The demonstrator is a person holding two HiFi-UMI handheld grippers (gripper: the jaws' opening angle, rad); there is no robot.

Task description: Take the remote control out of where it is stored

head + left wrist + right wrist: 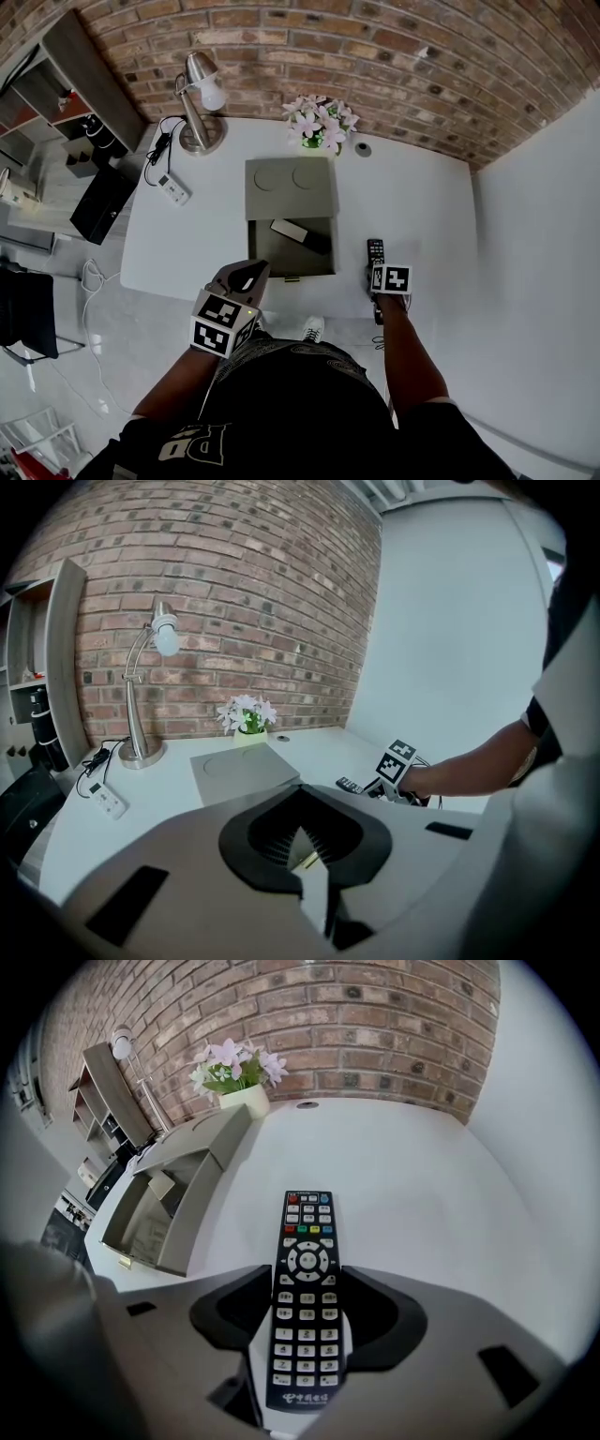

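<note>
A wooden shelf unit [70, 61] stands against the brick wall [422, 56] at the far left, at about 10 o'clock from me. Next to it, on the white table [427, 202], stands a silver desk lamp [199, 101]. A white power strip [174, 189] lies at its 6 o'clock, with a black cable running up beside the lamp.

My left gripper [247, 273] hangs at the near table edge, at 7 o'clock from the open drawer [292, 255]. Its jaws are pressed together with nothing between them. From its own camera I look over it [306, 851] towards the lamp, the wall and my other arm.

In the middle sits a grey storage box [291, 186] with two round recesses in its top. Its drawer is pulled out towards me. A dark oblong item [304, 235] lies slantwise inside; I cannot tell what it is. A pot of pink flowers [319, 122] stands at the box's 12 o'clock, and a small round grommet [363, 149] is set in the table just to its right.

To the right, the black remote control [375, 250] is outside the drawer, at its 3 o'clock and near its side. My right gripper [378, 274] is clamped on the remote's near end, one jaw on each long edge. In the right gripper view the remote [306, 1269] points away towards 12 o'clock, button side up. I cannot tell whether it touches the tabletop.
</note>
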